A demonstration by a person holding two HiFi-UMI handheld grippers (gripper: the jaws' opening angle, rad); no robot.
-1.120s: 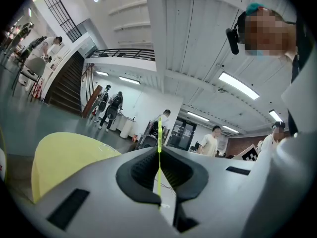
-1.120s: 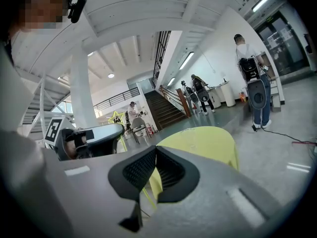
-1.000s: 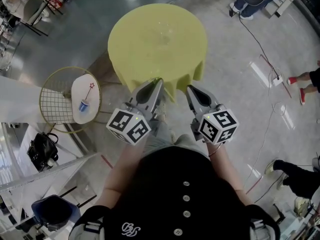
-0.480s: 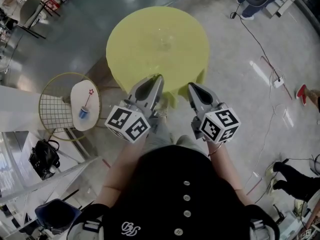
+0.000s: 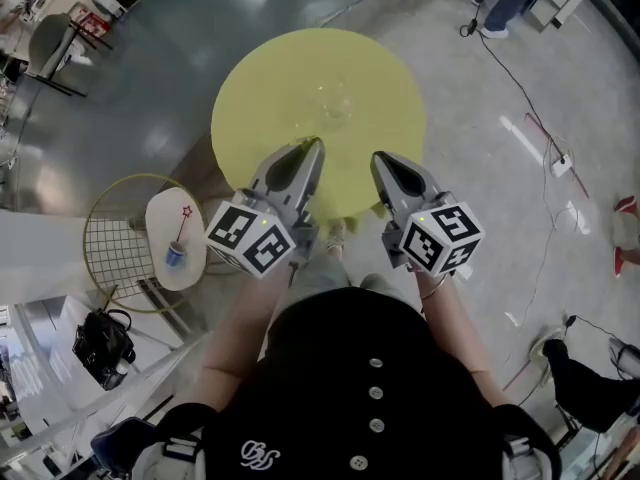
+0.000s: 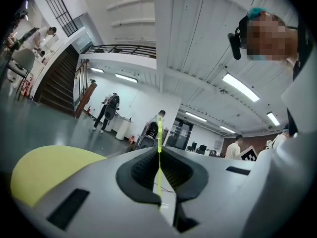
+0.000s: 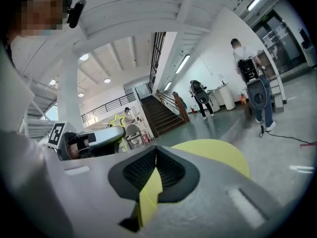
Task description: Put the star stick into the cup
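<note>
A thin stick with a red star (image 5: 183, 222) leans out of a small blue cup (image 5: 176, 256) on a white oval side table (image 5: 160, 218) at the left of the head view. Something clear and glassy (image 5: 333, 101) stands near the middle of the round yellow table (image 5: 270, 88). My left gripper (image 5: 312, 148) and right gripper (image 5: 379, 160) are held side by side over the yellow table's near edge, far from the stick. Both are shut with nothing in them. In the left gripper view the left gripper (image 6: 159, 152) shows closed jaws; in the right gripper view so does the right gripper (image 7: 155, 150).
A round wire frame (image 5: 115, 253) surrounds the side table. A black bag (image 5: 103, 346) lies on the floor at lower left. Cables (image 5: 540, 118) run over the floor at the right, where people's feet (image 5: 625, 208) stand. More people (image 6: 110, 108) stand far off in the hall.
Both grippers have moved forward together, toward the yellow table, which now sits closer under their tips. The side table with the cup has slid down and back in the head view.
</note>
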